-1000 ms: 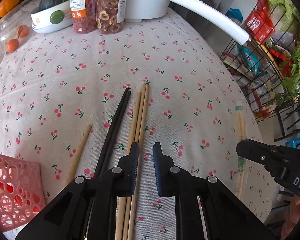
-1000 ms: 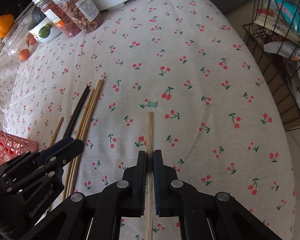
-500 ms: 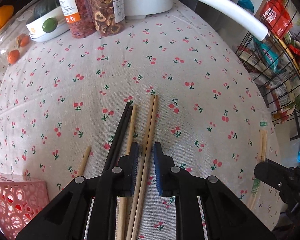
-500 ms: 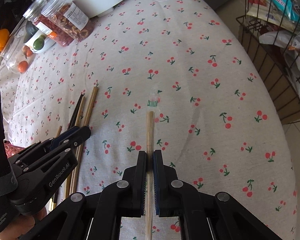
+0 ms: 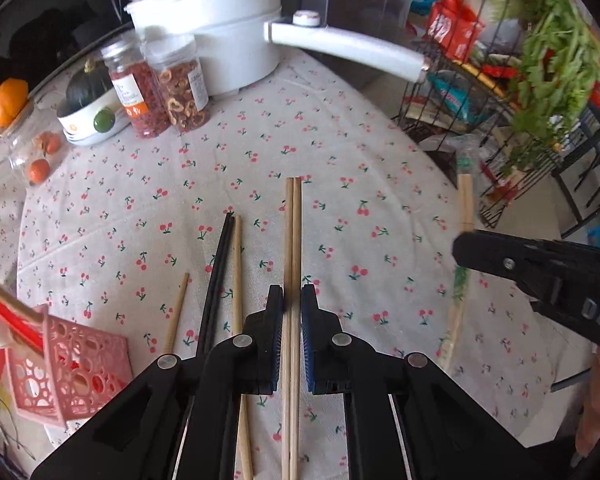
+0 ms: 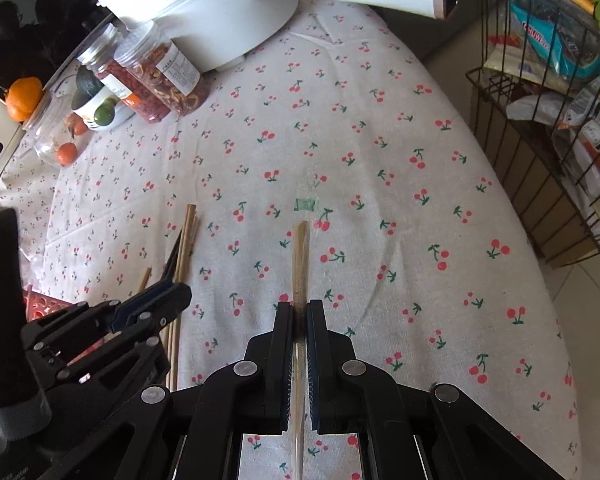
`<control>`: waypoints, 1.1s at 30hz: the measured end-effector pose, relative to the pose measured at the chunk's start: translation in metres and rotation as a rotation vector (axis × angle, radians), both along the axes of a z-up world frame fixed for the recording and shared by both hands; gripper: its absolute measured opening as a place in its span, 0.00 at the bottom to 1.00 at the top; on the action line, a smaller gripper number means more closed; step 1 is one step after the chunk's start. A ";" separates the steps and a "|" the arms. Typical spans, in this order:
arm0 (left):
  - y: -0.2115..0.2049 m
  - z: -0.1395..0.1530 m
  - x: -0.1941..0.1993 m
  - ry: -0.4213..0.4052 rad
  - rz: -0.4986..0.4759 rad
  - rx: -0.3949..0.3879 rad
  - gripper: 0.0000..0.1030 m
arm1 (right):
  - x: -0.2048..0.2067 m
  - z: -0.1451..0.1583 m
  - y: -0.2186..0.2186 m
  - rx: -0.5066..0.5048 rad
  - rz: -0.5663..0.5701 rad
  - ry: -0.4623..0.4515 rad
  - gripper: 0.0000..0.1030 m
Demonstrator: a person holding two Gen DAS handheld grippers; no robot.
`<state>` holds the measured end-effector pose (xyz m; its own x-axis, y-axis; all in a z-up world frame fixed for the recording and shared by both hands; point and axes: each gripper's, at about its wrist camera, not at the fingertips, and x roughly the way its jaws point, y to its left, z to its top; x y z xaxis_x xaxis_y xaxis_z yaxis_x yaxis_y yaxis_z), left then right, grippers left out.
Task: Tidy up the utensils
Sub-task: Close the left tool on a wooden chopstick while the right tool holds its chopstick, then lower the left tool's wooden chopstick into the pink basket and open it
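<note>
My left gripper [image 5: 291,300] is shut on a pair of light wooden chopsticks [image 5: 292,232] and holds them above the cherry-print tablecloth [image 5: 340,152]. A black pair [image 5: 218,276] and two single wooden chopsticks [image 5: 237,272] lie on the cloth left of it. My right gripper [image 6: 299,312] is shut on a wrapped wooden chopstick pair [image 6: 300,260] in clear plastic with a green band. The right gripper shows at the right of the left wrist view [image 5: 540,268]. The left gripper shows at the left of the right wrist view [image 6: 140,316].
A pink perforated basket [image 5: 64,364] sits at the near left. Two spice jars [image 5: 156,92], a white pot with a long handle [image 5: 228,28], a bowl with a squash [image 5: 88,112] and a jar of tomatoes stand at the back. A wire rack [image 5: 500,112] stands beyond the table's right edge.
My left gripper has closed on the light wooden pair and lifted it off the cloth. Both grippers have tilted up, bringing the pot and rack more into view.
</note>
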<state>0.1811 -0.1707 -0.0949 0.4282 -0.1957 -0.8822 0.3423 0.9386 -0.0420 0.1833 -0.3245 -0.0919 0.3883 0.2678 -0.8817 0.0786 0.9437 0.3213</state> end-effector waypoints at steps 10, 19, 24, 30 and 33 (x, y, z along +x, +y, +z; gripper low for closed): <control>0.058 0.073 -0.093 -0.217 -0.046 -0.105 0.09 | -0.037 0.042 0.026 0.008 0.020 -0.130 0.03; 0.122 0.126 -0.124 -0.383 0.019 -0.246 0.09 | -0.061 0.081 0.057 -0.007 0.032 -0.275 0.03; 0.149 0.140 -0.134 -0.457 0.068 -0.302 0.09 | -0.067 0.095 0.068 -0.019 0.024 -0.331 0.03; 0.181 0.149 -0.142 -0.518 0.144 -0.334 0.09 | -0.075 0.109 0.077 -0.007 0.013 -0.390 0.03; 0.198 0.149 -0.141 -0.537 0.191 -0.347 0.09 | -0.075 0.113 0.085 0.014 0.012 -0.402 0.03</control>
